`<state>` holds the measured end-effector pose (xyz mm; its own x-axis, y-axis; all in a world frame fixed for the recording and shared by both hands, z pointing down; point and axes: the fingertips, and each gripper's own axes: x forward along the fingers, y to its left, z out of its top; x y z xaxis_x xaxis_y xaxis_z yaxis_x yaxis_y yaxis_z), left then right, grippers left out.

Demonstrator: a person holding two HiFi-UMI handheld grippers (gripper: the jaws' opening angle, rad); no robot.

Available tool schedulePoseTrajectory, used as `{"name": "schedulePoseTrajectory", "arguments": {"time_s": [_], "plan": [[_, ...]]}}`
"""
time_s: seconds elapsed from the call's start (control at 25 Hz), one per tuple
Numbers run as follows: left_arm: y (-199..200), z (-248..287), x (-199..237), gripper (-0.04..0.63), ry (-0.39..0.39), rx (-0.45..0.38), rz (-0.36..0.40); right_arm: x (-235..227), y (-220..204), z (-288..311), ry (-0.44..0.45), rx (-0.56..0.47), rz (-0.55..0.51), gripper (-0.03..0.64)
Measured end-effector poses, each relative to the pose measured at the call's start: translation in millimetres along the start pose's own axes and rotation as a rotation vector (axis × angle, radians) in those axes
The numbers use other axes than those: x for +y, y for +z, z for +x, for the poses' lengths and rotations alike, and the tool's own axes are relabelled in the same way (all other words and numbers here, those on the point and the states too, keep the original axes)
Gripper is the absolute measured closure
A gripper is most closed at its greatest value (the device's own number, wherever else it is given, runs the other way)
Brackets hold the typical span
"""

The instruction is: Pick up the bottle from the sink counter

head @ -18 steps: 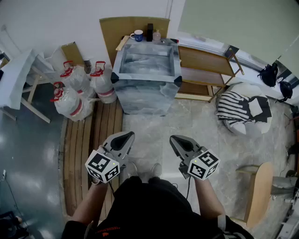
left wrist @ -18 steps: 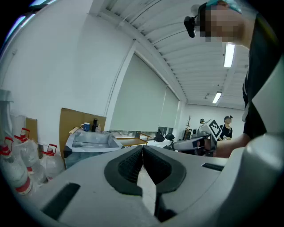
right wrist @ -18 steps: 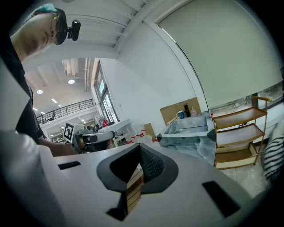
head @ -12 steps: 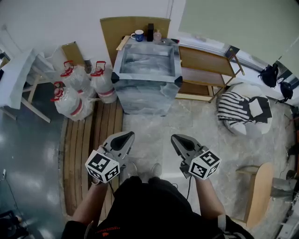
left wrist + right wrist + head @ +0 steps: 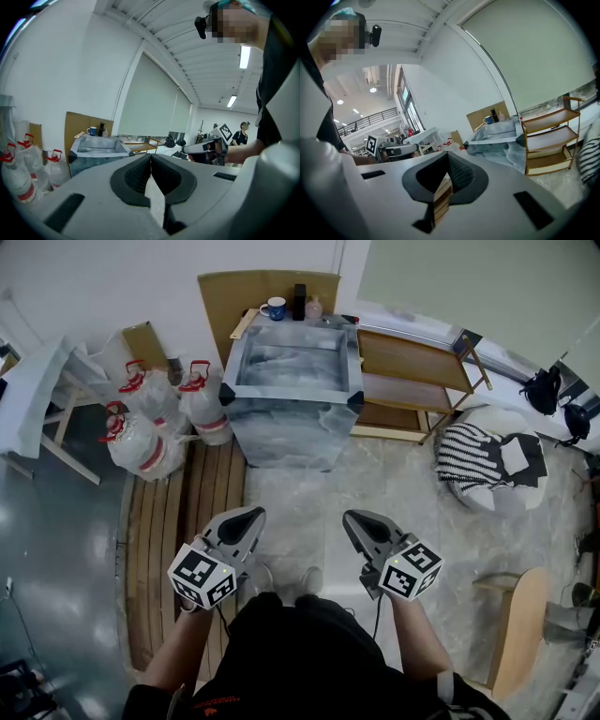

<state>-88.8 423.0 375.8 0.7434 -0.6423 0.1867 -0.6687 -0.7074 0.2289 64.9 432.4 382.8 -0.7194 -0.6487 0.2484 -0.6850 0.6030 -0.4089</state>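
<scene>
A dark bottle [image 5: 299,302] stands on the counter ledge behind the grey sink [image 5: 349,371], next to a blue-and-white mug [image 5: 275,308] and a small pale bottle [image 5: 315,309]. The dark bottle also shows far off in the left gripper view [image 5: 101,129] and the right gripper view [image 5: 493,116]. My left gripper [image 5: 251,513] and right gripper [image 5: 352,517] hang side by side over the floor, well short of the sink. Both point toward it. Each one's jaws are closed together with nothing between them, as seen along the left gripper [image 5: 150,157] and the right gripper [image 5: 447,157].
Several large water jugs [image 5: 150,423] with red caps crowd the floor left of the sink. A wooden shelf rack [image 5: 412,381] stands to its right, with a striped cushion [image 5: 483,460] beyond. Wooden planks [image 5: 187,521] line the floor at the left. A wooden stool [image 5: 525,624] sits at the right.
Almost nothing differs. The left gripper has drifted slightly down and left; the right gripper holds its place.
</scene>
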Motion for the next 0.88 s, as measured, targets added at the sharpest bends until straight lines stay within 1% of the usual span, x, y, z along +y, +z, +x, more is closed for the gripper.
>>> {"name": "schedulePoseTrajectory", "arguments": {"time_s": [0.28,0.48,0.72,0.88], "plan": [[-12,13,-15,0.575,0.035,0.016,-0.013,-21,-7,-15,0.028,0.044,0.009,0.614],[-10,32,-29,0.575,0.052,0.008,-0.005,-41,-9,-27,0.051,0.068,0.003,0.614],[-2,54,-38,0.575,0.062,0.009,0.013,-64,5,-39,0.069,0.046,0.008,0.614],[-1,66,-35,0.575,0.072,0.013,0.011,-78,10,-38,0.071,0.037,0.014,0.614]]}}
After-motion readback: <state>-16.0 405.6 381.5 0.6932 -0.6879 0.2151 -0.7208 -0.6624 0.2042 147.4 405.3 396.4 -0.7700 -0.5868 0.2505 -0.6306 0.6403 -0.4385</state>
